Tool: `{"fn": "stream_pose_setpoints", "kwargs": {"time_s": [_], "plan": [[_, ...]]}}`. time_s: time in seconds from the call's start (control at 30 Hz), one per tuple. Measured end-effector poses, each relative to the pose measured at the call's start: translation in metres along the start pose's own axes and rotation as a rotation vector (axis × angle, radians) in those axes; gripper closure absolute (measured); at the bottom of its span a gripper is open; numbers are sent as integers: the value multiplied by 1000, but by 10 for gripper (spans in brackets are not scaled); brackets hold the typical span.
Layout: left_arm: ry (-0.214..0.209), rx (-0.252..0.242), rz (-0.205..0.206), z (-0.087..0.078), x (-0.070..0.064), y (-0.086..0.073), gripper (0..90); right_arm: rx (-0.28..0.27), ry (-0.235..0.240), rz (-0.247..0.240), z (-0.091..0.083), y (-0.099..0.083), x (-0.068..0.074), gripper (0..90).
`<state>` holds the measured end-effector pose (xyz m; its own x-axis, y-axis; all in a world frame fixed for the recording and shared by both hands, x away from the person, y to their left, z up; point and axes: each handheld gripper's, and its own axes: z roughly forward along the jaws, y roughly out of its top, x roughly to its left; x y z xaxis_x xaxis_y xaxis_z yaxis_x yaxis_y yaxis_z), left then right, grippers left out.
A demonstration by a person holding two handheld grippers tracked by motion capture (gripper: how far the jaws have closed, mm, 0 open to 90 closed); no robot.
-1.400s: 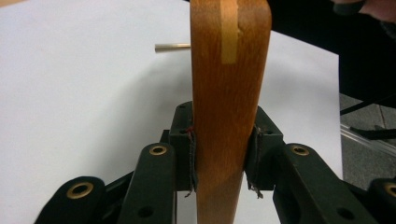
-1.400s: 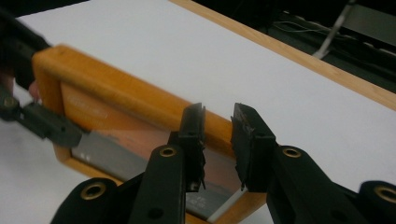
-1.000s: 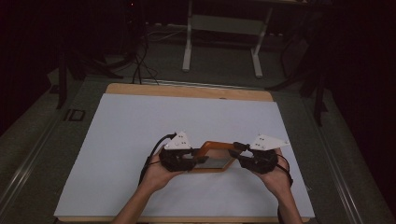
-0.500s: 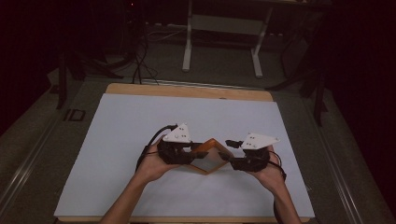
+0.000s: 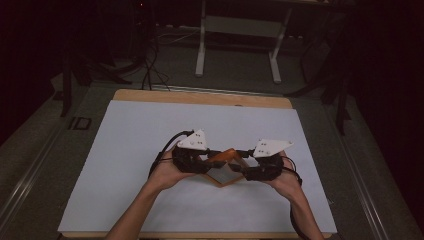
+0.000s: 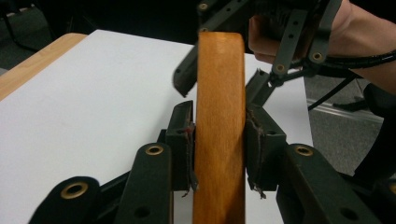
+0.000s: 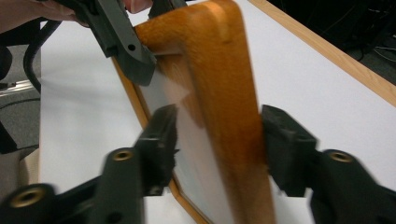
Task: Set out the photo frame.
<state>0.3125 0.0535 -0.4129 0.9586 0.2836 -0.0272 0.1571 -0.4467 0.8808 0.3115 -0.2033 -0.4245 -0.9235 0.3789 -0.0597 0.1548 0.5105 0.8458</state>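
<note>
- An orange-brown wooden picture frame [image 5: 227,167] is held tilted above the white table sheet [image 5: 125,145].
- It is clamped by the left gripper [image 6: 219,149].
- The right gripper [image 7: 217,140] is spread around the frame, its pads apart from the wood.

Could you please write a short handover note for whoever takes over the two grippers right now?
Left gripper: shut on the wooden frame, pads pressed against both faces of its rail.
Right gripper: jaws either side of the frame's other rail, a gap at one pad; grip uncertain.
The frame is tilted between both grippers over the white table, one corner low.
Left: confirm the right grip, then set the frame down.
</note>
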Motion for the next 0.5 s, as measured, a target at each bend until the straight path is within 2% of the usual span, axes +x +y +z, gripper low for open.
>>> {"fn": "stream_pose_setpoints", "kwargs": {"time_s": [0.2,0.23,0.27,0.3,0.37,0.4,0.47,0.5], "plan": [[11,-13,-36,1,4,-1,613,-4,0,-17,-6,-4,1,608],[11,-13,-36,1,4,-1,596,-4,0,-17,-6,-4,1,608],[26,-19,-61,0,6,-2,565,-5,0,-21,-7,-5,2,638],[26,-19,-61,0,6,-2,523,-5,-3,-24,-8,-6,2,654],[33,-54,-112,-5,10,-7,472,-4,-8,-25,-9,-7,3,671],[33,-54,-112,-5,10,-7,462,-4,-8,-25,-9,-7,3,671],[37,-89,-130,-10,10,-11,410,-2,-22,-27,-12,-10,4,677],[53,-118,-151,-16,12,-16,392,-4,-23,-22,-13,-12,4,677]]}}
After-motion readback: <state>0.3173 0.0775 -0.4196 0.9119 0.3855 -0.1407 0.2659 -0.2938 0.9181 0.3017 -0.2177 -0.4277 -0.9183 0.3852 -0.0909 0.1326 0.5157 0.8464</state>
